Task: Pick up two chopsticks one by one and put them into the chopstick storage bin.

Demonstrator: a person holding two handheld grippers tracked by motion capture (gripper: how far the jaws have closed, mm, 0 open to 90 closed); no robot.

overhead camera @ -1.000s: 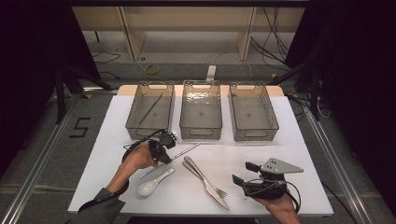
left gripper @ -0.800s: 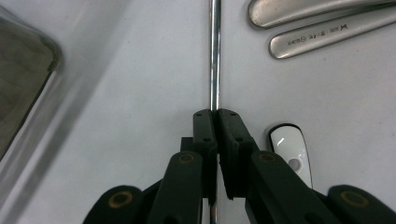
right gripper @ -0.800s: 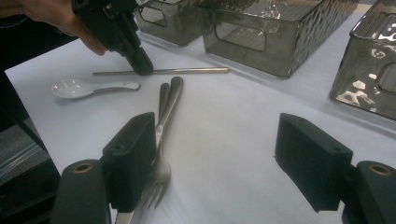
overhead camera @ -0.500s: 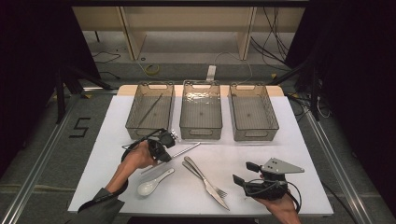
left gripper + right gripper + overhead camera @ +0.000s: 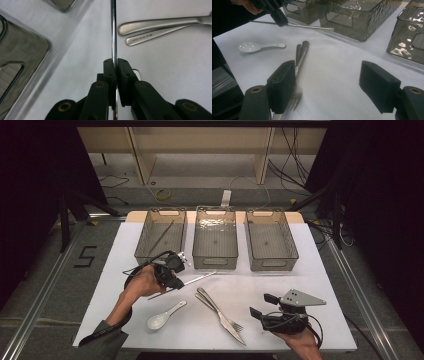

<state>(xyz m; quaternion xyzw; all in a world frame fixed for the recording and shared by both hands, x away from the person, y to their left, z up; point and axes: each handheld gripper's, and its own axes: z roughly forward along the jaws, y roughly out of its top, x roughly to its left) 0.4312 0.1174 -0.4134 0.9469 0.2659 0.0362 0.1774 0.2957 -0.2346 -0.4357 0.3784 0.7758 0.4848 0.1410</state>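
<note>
My left gripper (image 5: 172, 276) is shut on a thin metal chopstick (image 5: 200, 278), holding it a little above the white table. In the left gripper view the rod (image 5: 113, 30) runs straight out between the closed pads (image 5: 110, 67). In the right gripper view that gripper (image 5: 277, 18) and the chopstick (image 5: 312, 26) show at the far left. My right gripper (image 5: 261, 305) rests near the table's front right, open with nothing between its fingers, and its own view (image 5: 329, 82) looks over a fork (image 5: 295, 95) and a knife (image 5: 303, 53) lying together.
Three translucent grey bins stand in a row at the back: left (image 5: 145, 227), middle (image 5: 215, 261), right (image 5: 274, 262). Another chopstick (image 5: 162, 236) lies in the left bin. A white ceramic spoon (image 5: 162, 317) lies in front of my left hand, beside the fork and knife (image 5: 220, 312).
My left hand has risen a little with the chopstick gripped in it. The right gripper has stayed where it was.
</note>
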